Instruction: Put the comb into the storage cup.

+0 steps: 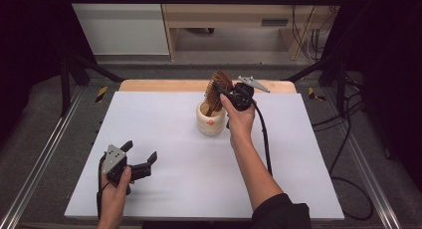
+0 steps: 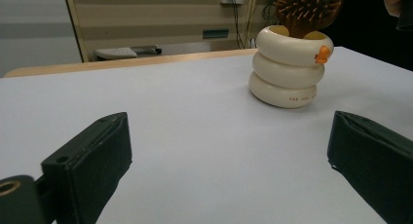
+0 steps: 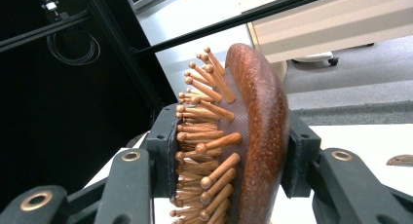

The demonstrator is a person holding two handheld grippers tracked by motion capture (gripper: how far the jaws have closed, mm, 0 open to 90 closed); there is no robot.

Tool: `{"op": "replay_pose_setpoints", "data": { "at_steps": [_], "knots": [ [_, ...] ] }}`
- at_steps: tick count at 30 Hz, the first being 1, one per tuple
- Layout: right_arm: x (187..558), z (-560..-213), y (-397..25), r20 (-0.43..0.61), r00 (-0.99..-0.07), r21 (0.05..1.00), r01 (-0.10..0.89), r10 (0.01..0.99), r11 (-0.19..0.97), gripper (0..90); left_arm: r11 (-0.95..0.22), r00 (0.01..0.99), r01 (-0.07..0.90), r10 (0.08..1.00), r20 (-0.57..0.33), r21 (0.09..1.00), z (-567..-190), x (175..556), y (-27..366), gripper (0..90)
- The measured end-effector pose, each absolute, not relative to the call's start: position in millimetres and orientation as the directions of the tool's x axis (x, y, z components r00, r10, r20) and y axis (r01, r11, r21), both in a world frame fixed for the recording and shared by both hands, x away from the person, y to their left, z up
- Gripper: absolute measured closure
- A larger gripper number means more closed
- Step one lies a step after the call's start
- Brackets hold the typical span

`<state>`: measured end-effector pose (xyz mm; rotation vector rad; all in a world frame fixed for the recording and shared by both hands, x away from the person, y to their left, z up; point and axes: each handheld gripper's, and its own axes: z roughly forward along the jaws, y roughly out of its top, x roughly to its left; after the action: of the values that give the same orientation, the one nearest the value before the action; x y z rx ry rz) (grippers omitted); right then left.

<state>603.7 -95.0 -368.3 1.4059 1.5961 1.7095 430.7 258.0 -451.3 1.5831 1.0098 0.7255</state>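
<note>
White and smooth, the table (image 1: 199, 179) is where I work, with a grey floor and a pale wooden cupboard far behind it.

Near the back of the table stands a cream cup (image 1: 210, 120). It looks like three fat rings stacked up, with a little orange duck on the side. It stands straight up, well away from the edges, so I think it will not tip easily.

With my right gripper (image 1: 225, 95) I hold a brown wooden hairbrush (image 1: 217, 92). Both black jaws are shut on the brush head, one pressing on the smooth wooden back and one on the side with the little wooden pins. In the right gripper view the brush (image 3: 253, 136) sits squeezed between them. I hold it by the head so the handle can point down. The handle end is down inside the cup, and the head sticks up above the rim, leaning a bit. I cannot tell if the handle touches the bottom yet.

My left gripper (image 1: 140, 157) rests low near my side of the table, well apart from the cup. Its jaws are spread wide and hold nothing. It waits there so it stays out of the way. In the left gripper view I can see the cup (image 2: 288, 68) far ahead between the two jaws.
</note>
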Motion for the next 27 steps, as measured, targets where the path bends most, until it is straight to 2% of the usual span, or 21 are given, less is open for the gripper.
{"op": "replay_pose_setpoints", "data": {
  "at_steps": [27],
  "knots": [
    [607,-374,-108,0.44,-0.388,0.882,0.355,0.81,-0.309,49.3,-0.07,0.455,0.239,0.889,-0.048,0.969,-451,431,258,2.5]
  ]
}}
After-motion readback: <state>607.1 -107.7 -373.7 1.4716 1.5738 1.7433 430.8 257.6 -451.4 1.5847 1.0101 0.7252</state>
